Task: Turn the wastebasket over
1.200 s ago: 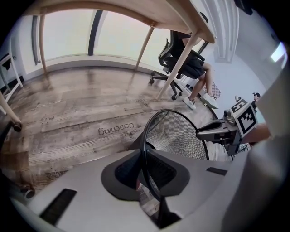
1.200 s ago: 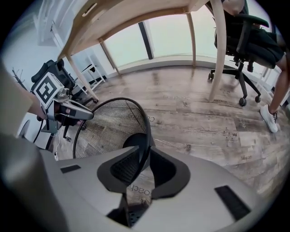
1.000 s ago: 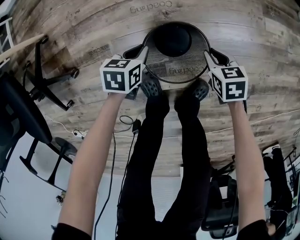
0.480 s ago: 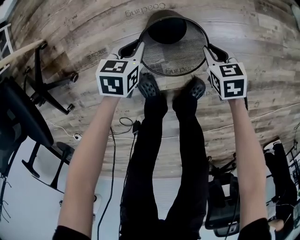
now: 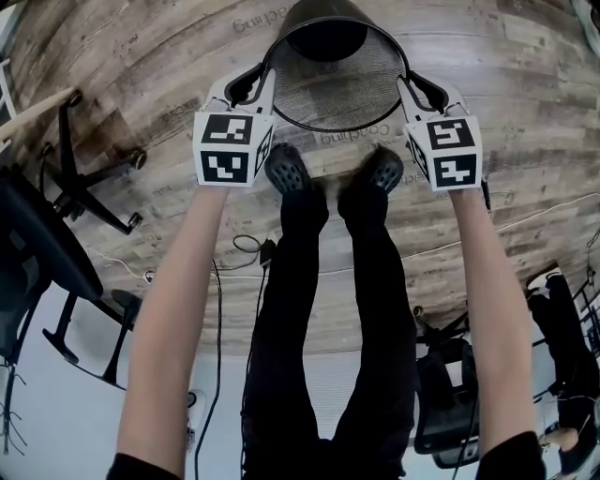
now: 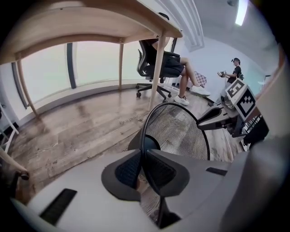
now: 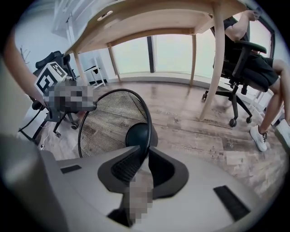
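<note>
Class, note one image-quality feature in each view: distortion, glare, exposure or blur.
Head view: wide lens bows the floor planks; wastebasket sharp. Left gripper view: dark corners, window washed out, ceiling light glaring. Right gripper view: desk bowed, corners dark too.

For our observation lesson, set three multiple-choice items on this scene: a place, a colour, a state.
1. Where do the left gripper and right gripper hold the wastebasket?
A. opposite sides of its rim
B. its base
C. its mesh wall
2. The wastebasket's colour?
A. white
B. black
C. red
3. The left gripper's jaws?
A. wide apart
B. shut on the rim
C. shut on nothing
Key: 1 A, one grips each side of the rim; 2 B, it shows black in every view; 3 B, the rim sits pinched between its pads.
</note>
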Available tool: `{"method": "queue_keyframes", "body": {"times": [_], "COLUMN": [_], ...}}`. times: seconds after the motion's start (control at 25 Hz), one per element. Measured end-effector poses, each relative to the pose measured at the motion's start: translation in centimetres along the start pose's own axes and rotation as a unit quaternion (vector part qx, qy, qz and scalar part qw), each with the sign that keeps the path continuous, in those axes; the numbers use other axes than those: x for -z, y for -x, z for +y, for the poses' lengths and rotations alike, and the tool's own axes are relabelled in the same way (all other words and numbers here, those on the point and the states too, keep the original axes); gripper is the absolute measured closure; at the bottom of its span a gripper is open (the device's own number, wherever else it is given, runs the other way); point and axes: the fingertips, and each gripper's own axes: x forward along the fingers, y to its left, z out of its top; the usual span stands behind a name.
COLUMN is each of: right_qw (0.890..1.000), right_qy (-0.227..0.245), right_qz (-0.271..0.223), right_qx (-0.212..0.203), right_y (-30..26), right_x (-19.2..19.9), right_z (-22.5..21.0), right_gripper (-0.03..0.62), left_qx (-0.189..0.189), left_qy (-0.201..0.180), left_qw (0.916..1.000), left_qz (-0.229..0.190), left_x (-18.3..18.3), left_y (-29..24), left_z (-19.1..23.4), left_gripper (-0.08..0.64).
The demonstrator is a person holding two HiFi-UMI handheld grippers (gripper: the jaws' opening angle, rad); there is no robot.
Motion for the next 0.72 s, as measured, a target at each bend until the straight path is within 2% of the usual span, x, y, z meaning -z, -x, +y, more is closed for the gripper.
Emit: {"method": "queue_keyframes", "body": {"times": [0.48,0.72], "right_qw": [0.999,0.996], "right_qy": [-0.035,-0.066], "right_qz": [-0.004,0.038], "right_qx": [-0.005,-0.049], "right_y": [0.9,1.4], "right_x": [3.0,6.0], "right_z": [2.2,4.1], "right_gripper": [0.523,0.532], "left_qx": [-0.011,0.023], "left_qy": [0.022,0.030], "left_qw": [0.9997,0.9983], "left_qz": [0.006,0.043], "left_x": [3.2,5.9], "left_y": [1.3,2.4], "left_z": [-1.3,-2.9], "left_gripper": [0.515,0.515]}}
